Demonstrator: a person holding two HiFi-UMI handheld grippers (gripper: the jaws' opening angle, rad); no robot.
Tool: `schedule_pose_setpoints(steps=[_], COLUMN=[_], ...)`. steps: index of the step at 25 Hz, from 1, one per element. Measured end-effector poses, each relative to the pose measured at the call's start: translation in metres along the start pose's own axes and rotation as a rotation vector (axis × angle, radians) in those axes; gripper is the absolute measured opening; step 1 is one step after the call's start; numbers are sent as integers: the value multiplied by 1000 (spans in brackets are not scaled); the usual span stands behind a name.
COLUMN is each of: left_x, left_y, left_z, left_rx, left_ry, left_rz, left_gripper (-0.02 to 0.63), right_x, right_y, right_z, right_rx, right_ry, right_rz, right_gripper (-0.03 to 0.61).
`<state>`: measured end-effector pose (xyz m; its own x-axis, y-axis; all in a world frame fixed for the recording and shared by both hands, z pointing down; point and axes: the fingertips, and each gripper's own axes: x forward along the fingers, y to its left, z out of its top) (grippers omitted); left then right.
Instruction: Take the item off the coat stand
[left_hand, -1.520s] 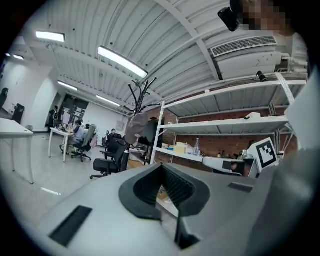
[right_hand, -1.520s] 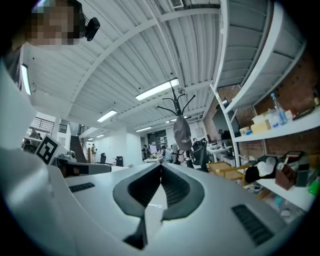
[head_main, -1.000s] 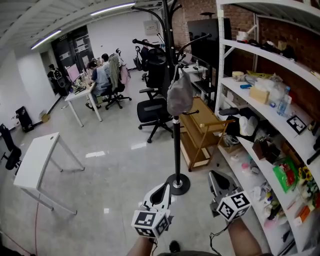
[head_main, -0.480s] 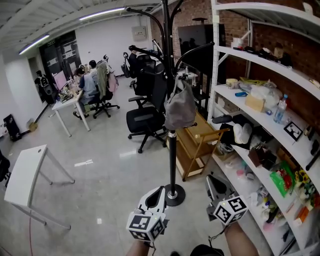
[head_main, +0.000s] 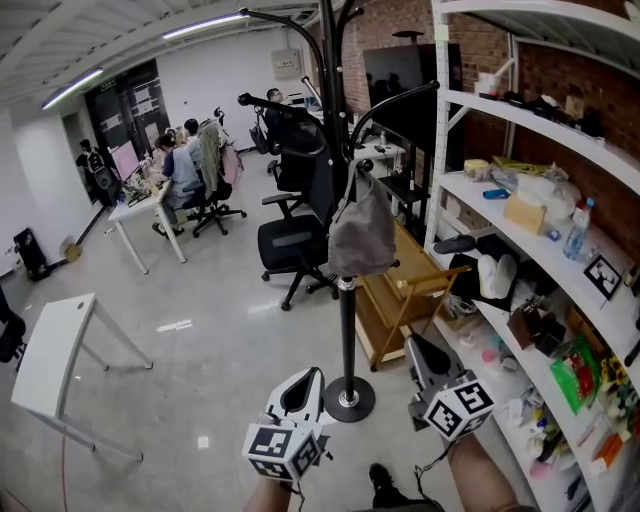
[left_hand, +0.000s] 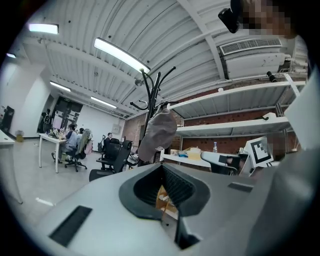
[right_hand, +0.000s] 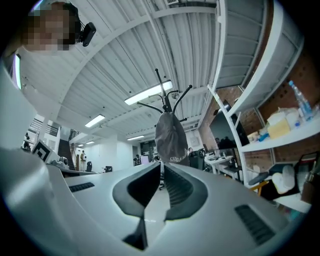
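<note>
Cap, grey and slouched, hangs from black coat stand

Your head camera is looking forward and steeply down at the coat stand from near its base. The cameras on your left gripper and right gripper are sitting low beside that stand, tilting upward. All three are sharing the grey item hanging on it.
</note>
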<state>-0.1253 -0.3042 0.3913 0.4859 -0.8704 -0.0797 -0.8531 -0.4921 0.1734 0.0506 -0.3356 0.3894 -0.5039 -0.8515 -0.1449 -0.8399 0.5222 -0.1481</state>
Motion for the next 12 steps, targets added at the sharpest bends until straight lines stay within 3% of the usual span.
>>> schedule_pose_setpoints(steps=[9, 12], left_x=[65, 78], left_y=[11, 11], left_z=[21, 27], left_rx=[37, 50], left_ry=[-33, -43], left_rz=[22, 25], left_gripper=[7, 8], right_x=[60, 73], right_y=[-21, -19], right_z=[32, 40], right_rx=[-59, -71], right_ry=[-32, -25], right_rz=[98, 139], right_gripper=[11, 89])
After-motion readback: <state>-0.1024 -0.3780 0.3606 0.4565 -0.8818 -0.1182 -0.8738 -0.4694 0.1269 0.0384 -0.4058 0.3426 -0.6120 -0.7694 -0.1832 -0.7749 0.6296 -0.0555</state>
